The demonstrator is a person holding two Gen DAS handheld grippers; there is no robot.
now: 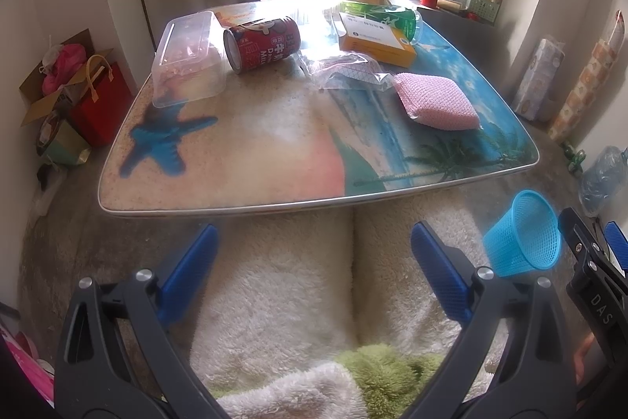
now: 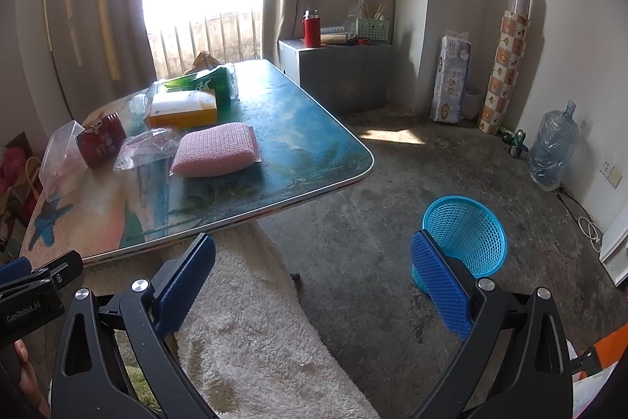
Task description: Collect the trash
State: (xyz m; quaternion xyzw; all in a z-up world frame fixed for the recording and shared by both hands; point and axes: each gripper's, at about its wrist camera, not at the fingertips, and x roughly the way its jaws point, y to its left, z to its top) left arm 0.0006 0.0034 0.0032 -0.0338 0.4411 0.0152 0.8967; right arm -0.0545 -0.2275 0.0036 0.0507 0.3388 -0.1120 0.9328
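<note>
A low table carries a clear plastic box, a red milk can on its side, a crumpled clear wrapper, a pink scouring pad, an orange-white carton and a green packet. A blue mesh basket stands on the floor to the right. My left gripper is open and empty before the table's near edge. My right gripper is open and empty, next to the basket.
A fluffy white blanket lies under both grippers. A grey cabinet with a red flask stands behind the table. A water jug, tissue pack and paper roll line the right wall. Bags sit left.
</note>
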